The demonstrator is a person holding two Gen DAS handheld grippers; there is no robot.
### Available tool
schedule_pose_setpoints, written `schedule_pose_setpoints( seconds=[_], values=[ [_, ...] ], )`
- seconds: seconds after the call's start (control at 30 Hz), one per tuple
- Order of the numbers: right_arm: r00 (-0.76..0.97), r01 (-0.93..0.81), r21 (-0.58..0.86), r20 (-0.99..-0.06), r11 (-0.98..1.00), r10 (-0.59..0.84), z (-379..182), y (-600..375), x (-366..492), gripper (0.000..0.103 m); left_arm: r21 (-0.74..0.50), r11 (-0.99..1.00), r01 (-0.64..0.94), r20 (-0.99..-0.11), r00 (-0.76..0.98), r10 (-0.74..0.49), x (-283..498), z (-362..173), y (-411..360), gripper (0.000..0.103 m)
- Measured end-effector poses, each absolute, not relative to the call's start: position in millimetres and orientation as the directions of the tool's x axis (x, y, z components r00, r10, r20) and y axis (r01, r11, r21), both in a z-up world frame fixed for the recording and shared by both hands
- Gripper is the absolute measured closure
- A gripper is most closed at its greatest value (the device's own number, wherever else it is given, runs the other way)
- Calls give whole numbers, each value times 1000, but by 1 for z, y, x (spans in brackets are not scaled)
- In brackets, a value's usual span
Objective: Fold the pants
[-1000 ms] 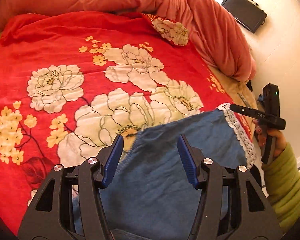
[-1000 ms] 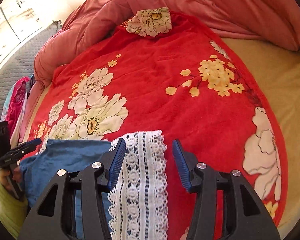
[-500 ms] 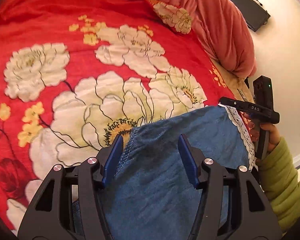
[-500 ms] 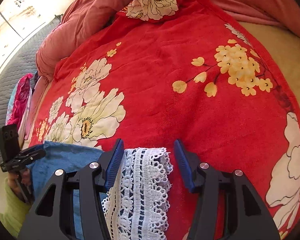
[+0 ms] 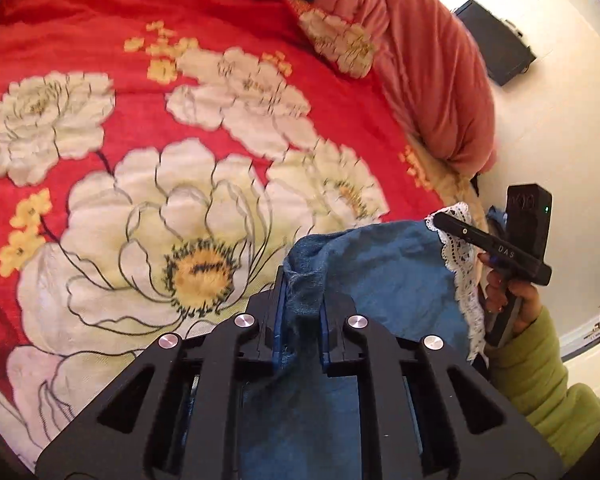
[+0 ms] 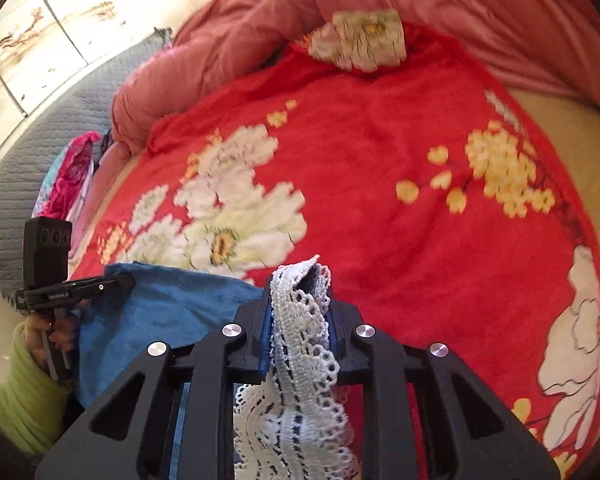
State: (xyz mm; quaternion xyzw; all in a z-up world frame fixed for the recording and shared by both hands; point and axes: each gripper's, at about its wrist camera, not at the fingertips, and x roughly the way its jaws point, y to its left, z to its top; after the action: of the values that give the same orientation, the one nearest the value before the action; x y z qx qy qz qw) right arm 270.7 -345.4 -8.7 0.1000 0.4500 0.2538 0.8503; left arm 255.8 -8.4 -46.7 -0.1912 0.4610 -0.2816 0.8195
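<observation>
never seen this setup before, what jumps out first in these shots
The red blanket with big cream flowers fills most of both views. Up front, the left gripper is shut on the blue pants, while the right gripper pinches their white lace hem. A heap of pink bedding lies along the far side.

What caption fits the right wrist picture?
Right tongs pinch the pants' white lace hem above the red flowered blanket.

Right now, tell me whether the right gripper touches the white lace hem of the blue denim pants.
Touching. The right wrist view shows the right gripper shut on the lace hem.
</observation>
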Motion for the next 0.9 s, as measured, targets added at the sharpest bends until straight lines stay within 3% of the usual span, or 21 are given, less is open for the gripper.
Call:
schedule_pose_setpoints(
  seconds=[0.17, 0.43, 0.6, 0.77, 0.9],
  values=[
    [526, -382, 350, -679, 856, 512, 18, -342, 285, 85, -490, 810, 322, -626, 517, -584, 256, -20, -9, 100],
    [416, -352, 272, -811, 895, 410, -27, -325, 333, 84, -420, 875, 239, -734, 477, -483, 287, -58, -18, 102],
    [403, -355, 239, -833, 904, 378, -42, -322, 332, 80, -380, 895, 235, -754, 482, -447, 286, -63, -18, 101],
    [462, -310, 233, -810, 922, 360, -26, -334, 322, 56, -396, 890, 227, -737, 500, -455, 284, -61, -13, 97],
    [529, -284, 266, -757, 921, 382, 3, -353, 295, 49, -400, 884, 241, -709, 530, -465, 277, -44, -10, 94]
  ],
)
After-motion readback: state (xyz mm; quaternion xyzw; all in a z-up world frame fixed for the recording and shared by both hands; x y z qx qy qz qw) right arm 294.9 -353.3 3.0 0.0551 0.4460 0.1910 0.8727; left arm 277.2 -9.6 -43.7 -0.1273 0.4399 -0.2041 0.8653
